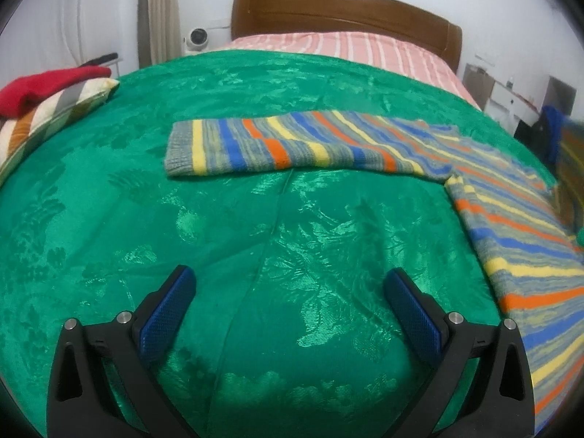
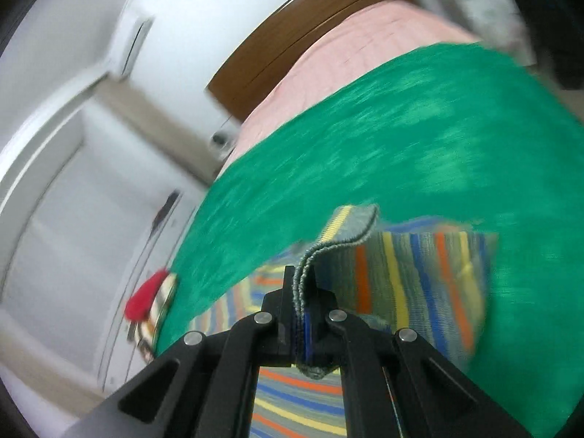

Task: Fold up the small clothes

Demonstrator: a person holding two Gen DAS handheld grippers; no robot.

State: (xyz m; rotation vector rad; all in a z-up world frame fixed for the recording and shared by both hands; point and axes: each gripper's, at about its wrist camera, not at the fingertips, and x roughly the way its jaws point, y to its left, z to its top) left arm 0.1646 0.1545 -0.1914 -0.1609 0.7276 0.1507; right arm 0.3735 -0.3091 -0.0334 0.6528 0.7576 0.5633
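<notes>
A striped knitted sweater in grey, blue, orange and yellow wool (image 1: 401,153) lies on the green satin bedspread with a woven leaf pattern (image 1: 255,255). One sleeve is stretched out flat toward the left of the left wrist view, and the body runs down the right edge of that picture.

The right hand-held gripper (image 2: 301,292) is pressed together on a ribbed edge of the sweater, the knit doubled between the pads and a short flap curling over above the tips. The picture is streaked with motion, so the rest of the cloth there is hard to read.

The left hand-held gripper (image 1: 290,299) hangs over bare bedspread with its blue-padded fingers (image 1: 166,314) spread wide, holding nothing and well short of the sleeve.

The sweater looks light, thick and very soft. It should droop from any single pinch and stretch if pulled hard, and the slick bedspread may let it slide rather than stay put. The ribbed hem, cuffs and seams seem the firmest places to grip; a pinch in the open knit would likely bunch it. The free sleeve cuff (image 1: 180,149), flat and facing the left gripper, looks like the natural second hold, though a pinch there could catch the bedspread underneath.

A red knitted garment (image 1: 47,87) rests on a striped pillow (image 1: 54,116) at the far left.
</notes>
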